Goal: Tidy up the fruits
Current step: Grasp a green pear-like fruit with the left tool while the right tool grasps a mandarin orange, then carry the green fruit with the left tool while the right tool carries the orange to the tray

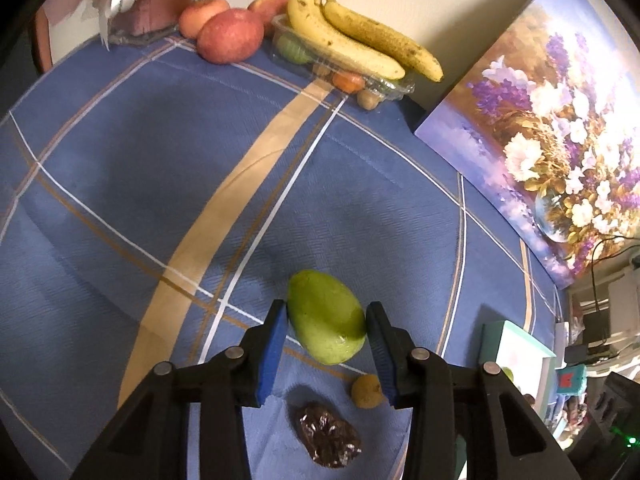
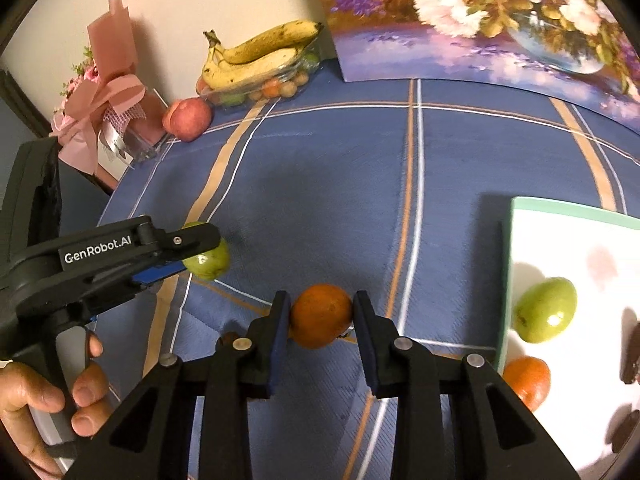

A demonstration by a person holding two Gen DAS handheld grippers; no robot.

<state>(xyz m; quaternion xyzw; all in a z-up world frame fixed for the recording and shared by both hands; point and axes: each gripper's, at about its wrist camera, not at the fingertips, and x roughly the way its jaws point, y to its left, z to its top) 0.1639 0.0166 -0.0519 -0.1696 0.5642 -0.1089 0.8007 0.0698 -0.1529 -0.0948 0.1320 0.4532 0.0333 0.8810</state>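
My left gripper (image 1: 326, 320) is shut on a green fruit (image 1: 326, 318), held above the blue checked tablecloth (image 1: 160, 184); it also shows in the right wrist view (image 2: 208, 258) at the left. My right gripper (image 2: 321, 316) is shut on an orange (image 2: 321, 315). A white board with a green rim (image 2: 560, 248) lies at the right and bears another green fruit (image 2: 546, 315), an orange (image 2: 528, 380) and dark wrapped pieces (image 2: 634, 356). Below the left gripper lie a dark wrapped piece (image 1: 328, 440) and a small yellow fruit (image 1: 366, 391).
At the back stand apples (image 1: 230, 36), a clear tray of small fruits (image 1: 348, 76) with bananas (image 1: 360, 40) on top, a pink bouquet (image 2: 104, 108) and a flower painting (image 1: 552, 120) against the wall. A hand (image 2: 48, 400) holds the left gripper's handle.
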